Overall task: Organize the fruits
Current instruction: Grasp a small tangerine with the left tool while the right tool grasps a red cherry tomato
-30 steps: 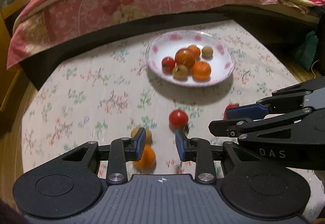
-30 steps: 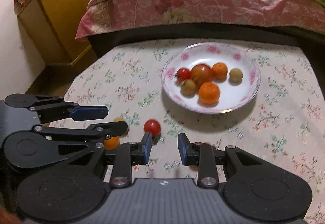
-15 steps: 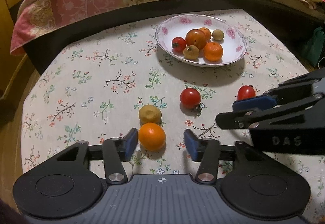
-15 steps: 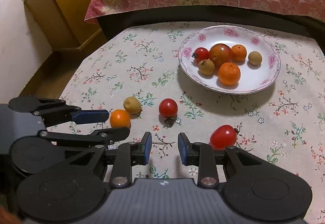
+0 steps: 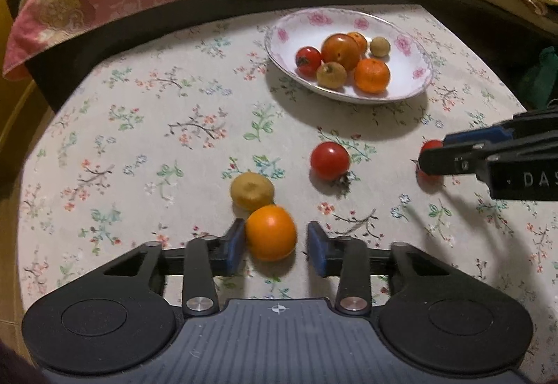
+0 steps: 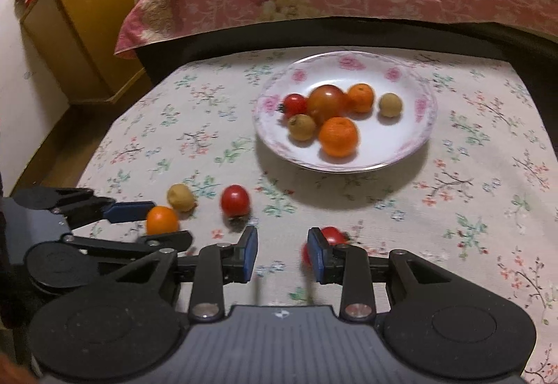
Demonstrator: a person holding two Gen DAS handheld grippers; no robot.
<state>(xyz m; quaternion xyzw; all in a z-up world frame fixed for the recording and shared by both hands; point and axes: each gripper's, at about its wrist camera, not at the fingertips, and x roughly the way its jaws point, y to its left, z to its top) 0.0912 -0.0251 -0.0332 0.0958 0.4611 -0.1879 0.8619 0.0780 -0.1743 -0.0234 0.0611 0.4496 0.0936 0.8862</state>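
The left gripper (image 5: pixel 273 246), jaws spread, brackets a small round orange (image 5: pixel 271 232) near the floral-clothed table's (image 5: pixel 146 126) front edge — the right gripper (image 6: pixel 282 250), also spread, hovers beside a red cherry tomato (image 6: pixel 333 236)

- Left gripper (image 5: pixel 273 246) now brackets the loose orange (image 5: pixel 271 232), which sits between its parted fingers rather than just ahead of them.
- Right gripper (image 6: pixel 282 253) now overlaps the near red tomato (image 6: pixel 333 235), whose left part is hidden behind its right finger (image 6: pixel 317 255); earlier it lay clear.
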